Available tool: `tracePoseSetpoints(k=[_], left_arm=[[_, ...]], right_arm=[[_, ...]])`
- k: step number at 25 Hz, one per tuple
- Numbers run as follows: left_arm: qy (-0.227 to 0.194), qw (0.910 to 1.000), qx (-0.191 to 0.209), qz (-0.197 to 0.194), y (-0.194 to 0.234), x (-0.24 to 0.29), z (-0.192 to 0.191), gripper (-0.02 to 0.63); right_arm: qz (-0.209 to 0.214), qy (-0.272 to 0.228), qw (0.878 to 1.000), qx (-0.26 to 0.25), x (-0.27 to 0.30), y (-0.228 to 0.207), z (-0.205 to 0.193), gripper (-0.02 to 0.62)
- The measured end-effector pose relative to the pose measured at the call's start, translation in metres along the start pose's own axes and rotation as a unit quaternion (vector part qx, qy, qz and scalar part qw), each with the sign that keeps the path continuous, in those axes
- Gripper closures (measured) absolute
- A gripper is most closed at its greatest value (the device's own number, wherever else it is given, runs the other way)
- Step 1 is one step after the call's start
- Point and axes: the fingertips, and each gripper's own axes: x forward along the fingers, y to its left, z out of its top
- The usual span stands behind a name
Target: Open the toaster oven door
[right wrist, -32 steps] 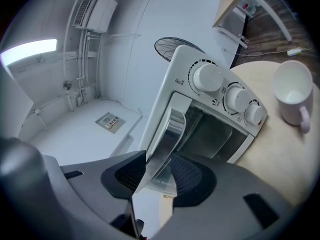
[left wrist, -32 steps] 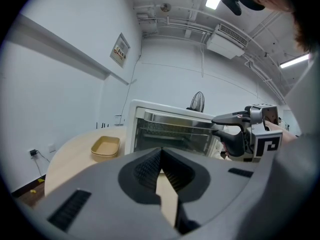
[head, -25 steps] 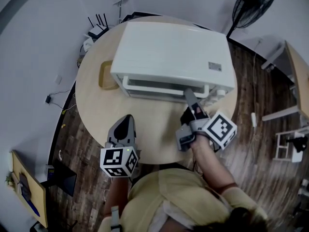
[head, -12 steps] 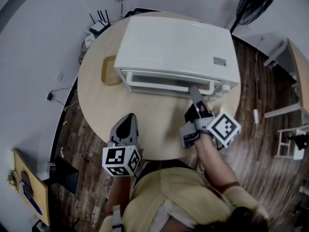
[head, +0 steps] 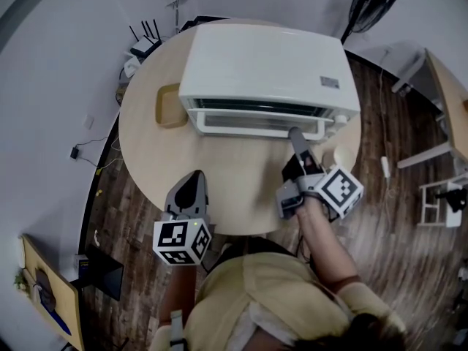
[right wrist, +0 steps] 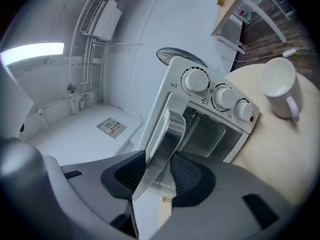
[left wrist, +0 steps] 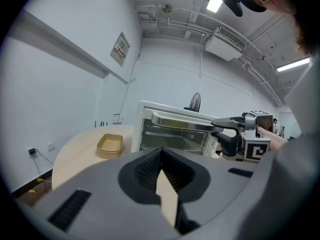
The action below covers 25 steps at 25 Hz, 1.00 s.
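Each gripper had a grey moulded body with dark rectangular slots in its upper face. The left gripper point(head: 191, 178) and the right gripper point(head: 295, 134) both narrowed to a dark nose. The inner jaw faces carried black ribbed pads point(left wrist: 145, 170). A white marker cube printed with black square markers sat at the rear of each: left cube point(head: 180, 243), right cube point(head: 338, 191). The person wore a pale yellow top point(head: 263, 298) with a dark band at the right sleeve edge point(head: 342, 284).
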Motion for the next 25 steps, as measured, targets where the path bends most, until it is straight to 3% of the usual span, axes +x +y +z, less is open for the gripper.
tracePoseSetpoints(k=[25], left_arm=[[0.007,0.9989,0.011,-0.045,-0.009,-0.036,-0.018,0.604]], right_arm=[[-0.058,-0.021,0.998,-0.016,-0.061,-0.024,-0.044,0.445]])
